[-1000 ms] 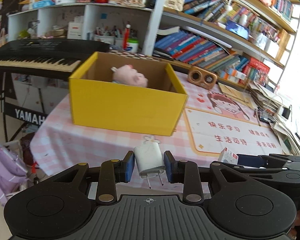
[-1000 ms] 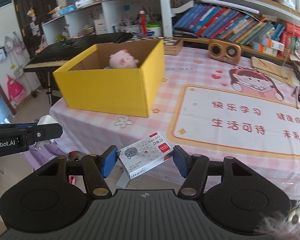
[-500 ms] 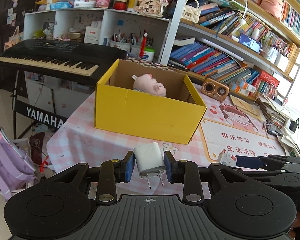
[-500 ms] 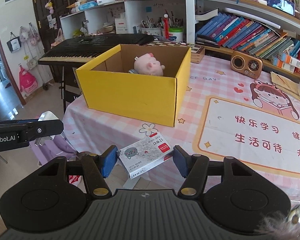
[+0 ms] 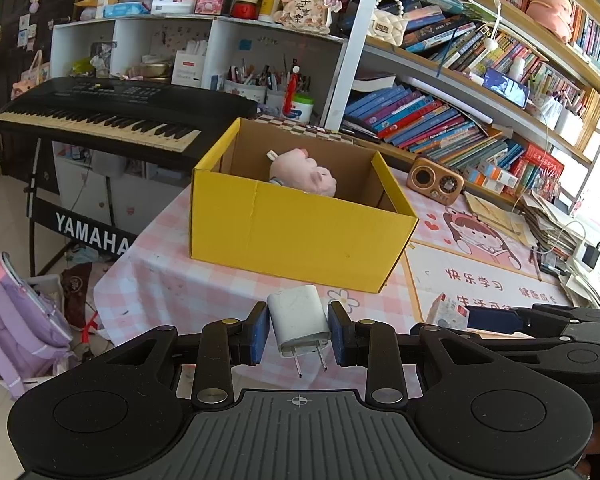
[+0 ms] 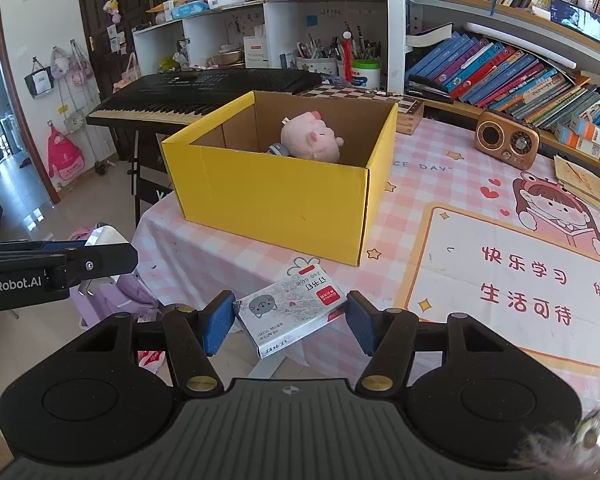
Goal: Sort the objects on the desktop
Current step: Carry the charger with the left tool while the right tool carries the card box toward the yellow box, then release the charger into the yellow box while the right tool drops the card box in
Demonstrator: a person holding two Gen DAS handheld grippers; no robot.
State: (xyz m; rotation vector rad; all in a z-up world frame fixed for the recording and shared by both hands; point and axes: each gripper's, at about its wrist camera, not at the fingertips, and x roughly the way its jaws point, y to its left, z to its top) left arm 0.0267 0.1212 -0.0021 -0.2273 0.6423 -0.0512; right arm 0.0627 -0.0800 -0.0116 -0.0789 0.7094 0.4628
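- Far left in our left wrist view stands a black keyboard (image 5: pixel 112 114) on its stand, with a purple backpack (image 5: pixel 16 320) on the floor below it.
- Our left gripper (image 5: pixel 299 330) is clamped tight on a white charger plug (image 5: pixel 298 320); the blue pads press its two sides and its two metal prongs point back toward the camera. It hangs above the near edge of the table (image 5: pixel 160 280), which wears a pink checked cloth.
- Beyond the plug sits the open yellow box (image 5: pixel 296 232), well onto the table. A pink plush pig (image 5: pixel 306 172) lies inside it, toward the back wall.
- Right of the box, near the bookshelf, we see a small wooden radio (image 5: pixel 434 180).
- At the right edge of that view our right gripper (image 6: pixel 290 316) reaches in from the side. In its own view the jaws stand partly apart, closed on a flat staples box (image 6: pixel 290 310); the pads touch its two ends and it sits slanted between them, over the table's near edge.
- From this side the yellow box lies ahead and slightly left, apart from the staples box, with the pig visible inside.
- A printed desk mat (image 6: pixel 520 264) with Chinese characters covers the table's right part.
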